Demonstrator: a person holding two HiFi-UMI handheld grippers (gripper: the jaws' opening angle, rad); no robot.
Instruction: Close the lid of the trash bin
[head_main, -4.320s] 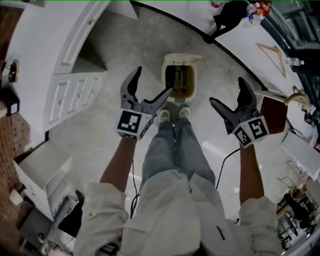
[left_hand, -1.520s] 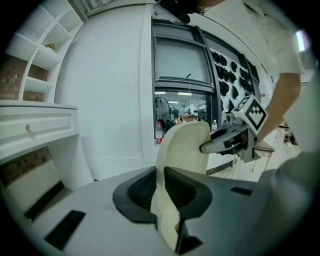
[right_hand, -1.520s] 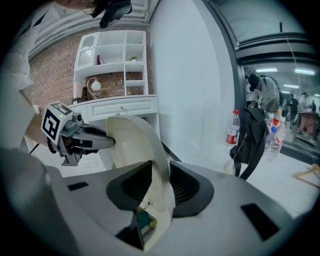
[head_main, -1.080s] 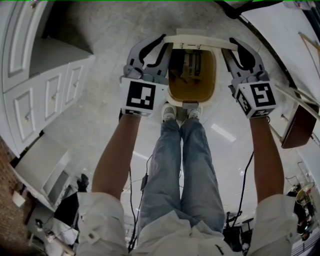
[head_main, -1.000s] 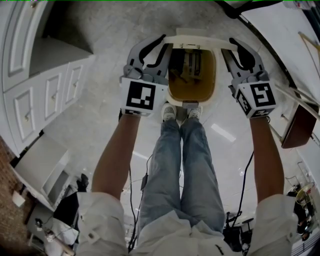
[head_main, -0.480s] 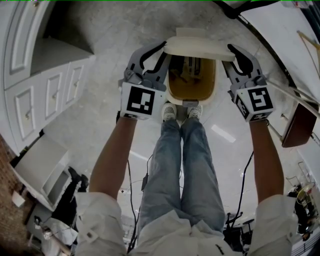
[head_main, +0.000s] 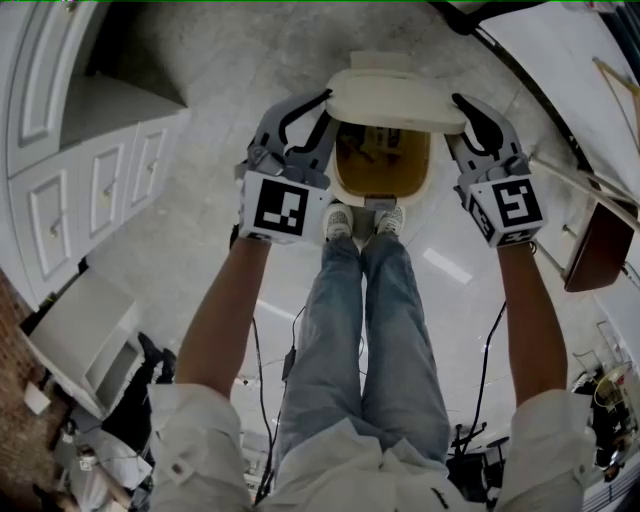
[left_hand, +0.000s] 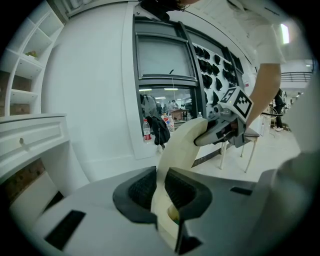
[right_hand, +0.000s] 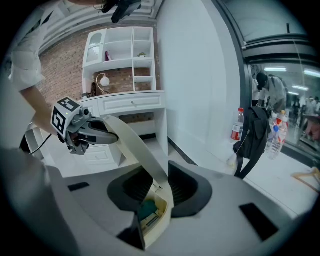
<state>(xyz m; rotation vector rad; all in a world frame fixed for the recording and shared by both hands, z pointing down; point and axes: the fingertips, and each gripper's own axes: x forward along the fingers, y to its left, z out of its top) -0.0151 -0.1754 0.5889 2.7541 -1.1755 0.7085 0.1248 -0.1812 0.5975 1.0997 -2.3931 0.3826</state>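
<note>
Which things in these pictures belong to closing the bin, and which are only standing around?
Part of the job:
- lid, not yet shut
- trash bin
- left gripper and right gripper, each shut on one side of the lid

Only standing around:
- water bottle
- black bag
- white cabinet

Grey left tool (head_main: 328, 108) and right tool (head_main: 466, 108) bear marker cubes (head_main: 281, 207); white shirt (head_main: 200, 440), blue jeans (head_main: 360, 320).
</note>
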